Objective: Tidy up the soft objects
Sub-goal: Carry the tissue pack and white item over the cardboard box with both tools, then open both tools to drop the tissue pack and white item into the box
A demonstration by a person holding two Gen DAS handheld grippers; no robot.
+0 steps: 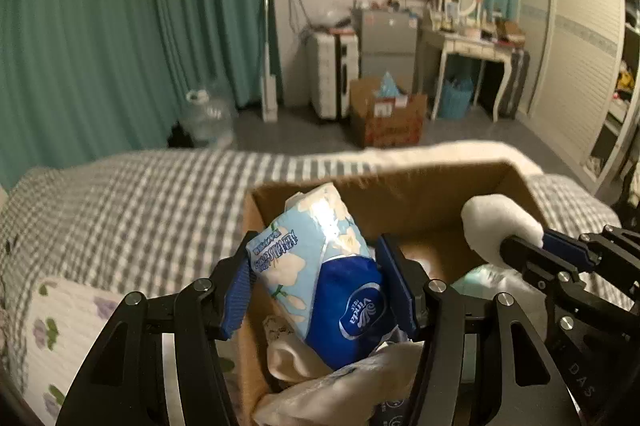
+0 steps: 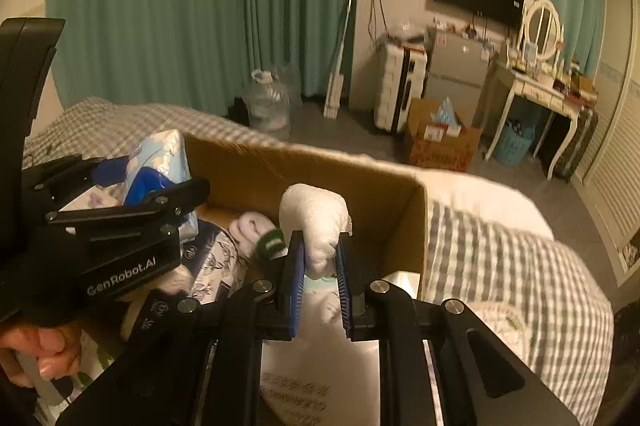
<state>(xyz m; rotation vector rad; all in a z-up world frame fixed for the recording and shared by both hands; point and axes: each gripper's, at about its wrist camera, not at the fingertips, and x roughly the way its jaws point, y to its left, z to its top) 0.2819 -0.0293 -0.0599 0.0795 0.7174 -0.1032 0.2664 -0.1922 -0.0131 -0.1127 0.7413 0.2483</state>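
My left gripper is shut on a blue and white tissue pack and holds it over the left part of an open cardboard box on the bed. My right gripper is shut on a rolled white towel over the same box; the towel also shows in the left wrist view. The tissue pack appears at the left of the right wrist view. Inside the box lie a floral fabric, a pale rolled item with a green band and white packs.
The box stands on a grey checked bedspread. A floral pillow lies at the left. Beyond the bed are teal curtains, a water jug, a floor carton, a fridge and a dressing table.
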